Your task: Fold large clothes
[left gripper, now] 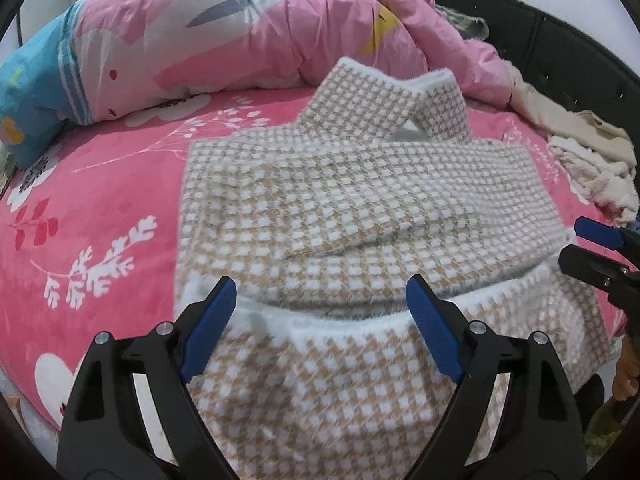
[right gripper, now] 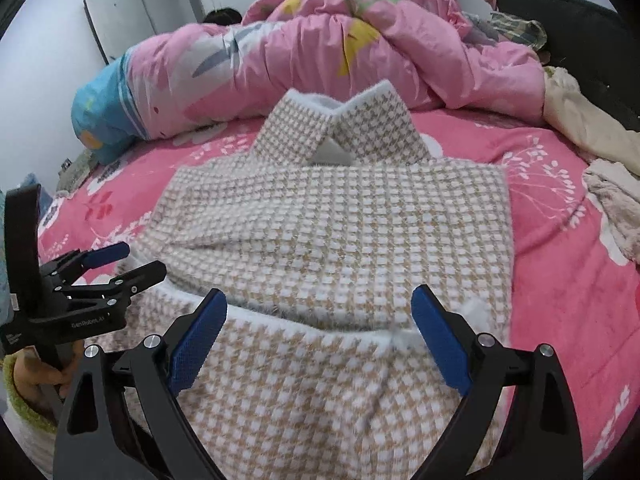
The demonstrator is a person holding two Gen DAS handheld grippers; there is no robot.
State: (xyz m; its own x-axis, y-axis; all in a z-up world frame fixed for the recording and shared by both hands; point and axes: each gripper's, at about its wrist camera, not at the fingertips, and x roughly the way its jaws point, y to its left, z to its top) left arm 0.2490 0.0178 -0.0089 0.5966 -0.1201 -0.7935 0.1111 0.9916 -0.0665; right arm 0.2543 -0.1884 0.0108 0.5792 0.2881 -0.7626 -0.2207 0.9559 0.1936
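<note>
On the pink floral bedsheet (right gripper: 560, 280), mid-bed: houndstooth coat (left gripper: 340, 208), collar at the far end, sleeves folded across the body, hem nearest. Left gripper (left gripper: 320, 316) and right gripper (right gripper: 320, 320) hover over the white-trimmed hem, fingers apart, nothing between them. Fabric looks thick, fuzzy, soft and limp, probably fairly heavy; will likely sag. Best hold: hem corners, one each. No containers visible. Pink quilt (right gripper: 320, 52) bunched at the far side.
</note>
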